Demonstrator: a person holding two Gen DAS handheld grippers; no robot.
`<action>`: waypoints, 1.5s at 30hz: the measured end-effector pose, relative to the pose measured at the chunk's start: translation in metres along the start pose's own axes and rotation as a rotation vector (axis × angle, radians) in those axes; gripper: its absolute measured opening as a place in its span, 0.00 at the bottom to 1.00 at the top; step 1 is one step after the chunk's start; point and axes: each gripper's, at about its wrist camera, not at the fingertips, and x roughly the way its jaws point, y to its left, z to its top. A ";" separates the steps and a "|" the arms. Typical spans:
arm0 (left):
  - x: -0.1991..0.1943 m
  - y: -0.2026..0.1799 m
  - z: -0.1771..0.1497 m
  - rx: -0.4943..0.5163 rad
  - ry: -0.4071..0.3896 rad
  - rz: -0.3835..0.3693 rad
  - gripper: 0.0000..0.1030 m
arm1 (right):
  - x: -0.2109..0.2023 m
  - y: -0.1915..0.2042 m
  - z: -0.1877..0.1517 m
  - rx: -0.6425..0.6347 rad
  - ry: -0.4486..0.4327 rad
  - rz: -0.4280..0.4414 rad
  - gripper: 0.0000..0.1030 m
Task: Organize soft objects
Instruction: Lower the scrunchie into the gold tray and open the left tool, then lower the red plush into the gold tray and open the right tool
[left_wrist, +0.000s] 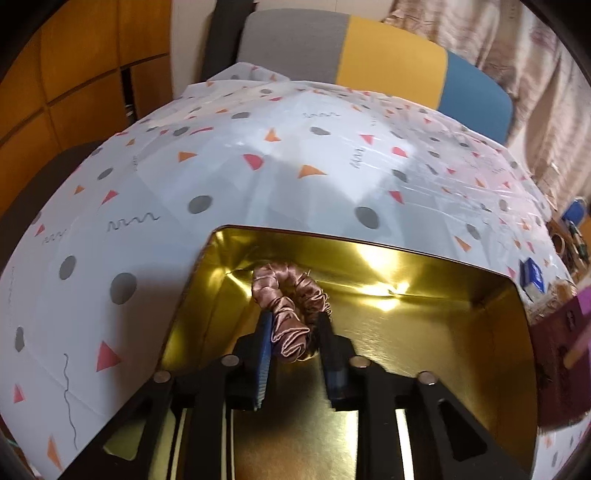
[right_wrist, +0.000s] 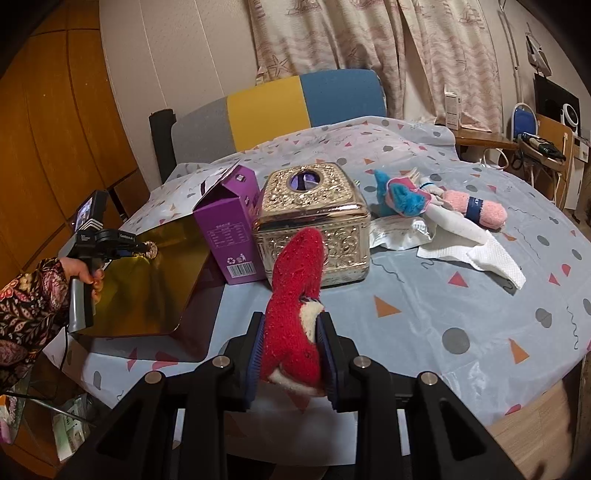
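Observation:
My left gripper points down into an open gold tin. A pink-brown satin scrunchie fills the gap between its blue pads, and its far loop lies against the tin's floor. In the right wrist view the same left gripper is held by a hand in a patterned sleeve at the tin, with the scrunchie at its tip. My right gripper is shut on a red and white knitted soft toy, held above the table's near edge.
A purple carton and an ornate silver tissue box stand beside the tin. Further right lie a blue plush, a pink rolled cloth and a white paper towel. A grey, yellow and blue chair stands behind the patterned tablecloth.

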 end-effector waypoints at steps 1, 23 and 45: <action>-0.001 0.000 0.000 0.009 -0.005 0.013 0.48 | 0.001 0.002 0.000 -0.004 0.004 0.004 0.27; -0.133 0.015 -0.096 -0.057 -0.201 -0.003 0.91 | 0.040 0.093 0.058 -0.159 0.046 0.267 0.27; -0.149 0.050 -0.138 -0.111 -0.228 0.052 0.93 | 0.222 0.216 0.108 -0.195 0.353 0.312 0.28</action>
